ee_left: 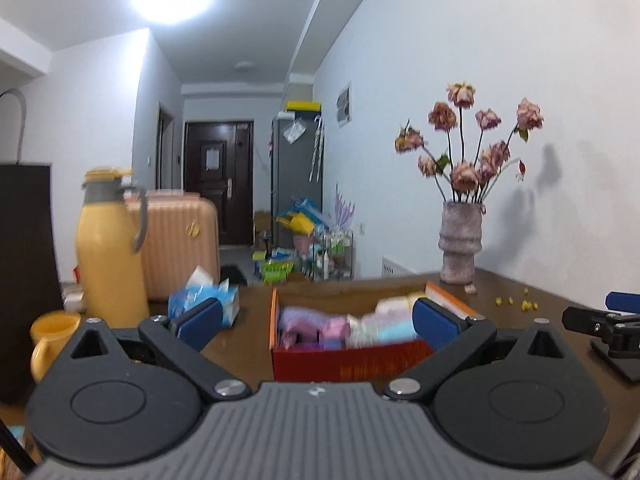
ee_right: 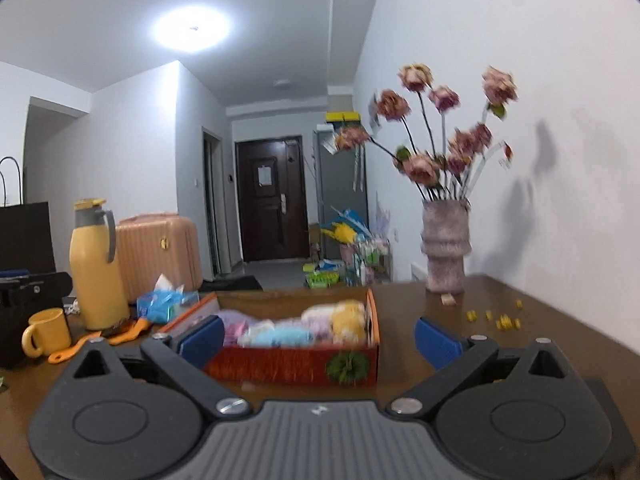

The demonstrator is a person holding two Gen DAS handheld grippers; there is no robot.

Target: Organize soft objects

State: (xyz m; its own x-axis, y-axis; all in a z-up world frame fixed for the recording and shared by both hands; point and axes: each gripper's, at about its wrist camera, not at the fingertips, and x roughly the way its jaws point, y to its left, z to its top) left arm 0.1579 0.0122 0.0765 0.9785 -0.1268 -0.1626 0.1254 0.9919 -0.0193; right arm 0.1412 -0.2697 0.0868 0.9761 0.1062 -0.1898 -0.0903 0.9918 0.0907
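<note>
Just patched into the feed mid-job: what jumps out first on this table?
The red box at the table's centre, packed with pastel soft items, sits straight ahead of both open grippers, the left gripper and the right gripper. A vase of dried pink roses stands by the wall on the right. A yellow flask and yellow mug stand at the left.

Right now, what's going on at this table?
A person holds two grippers facing a red box on the brown table. The box holds folded soft items in pastel colours. Left gripper and right gripper are both open and hold nothing. A yellow flask, a mug and a vase of flowers stand around.
</note>
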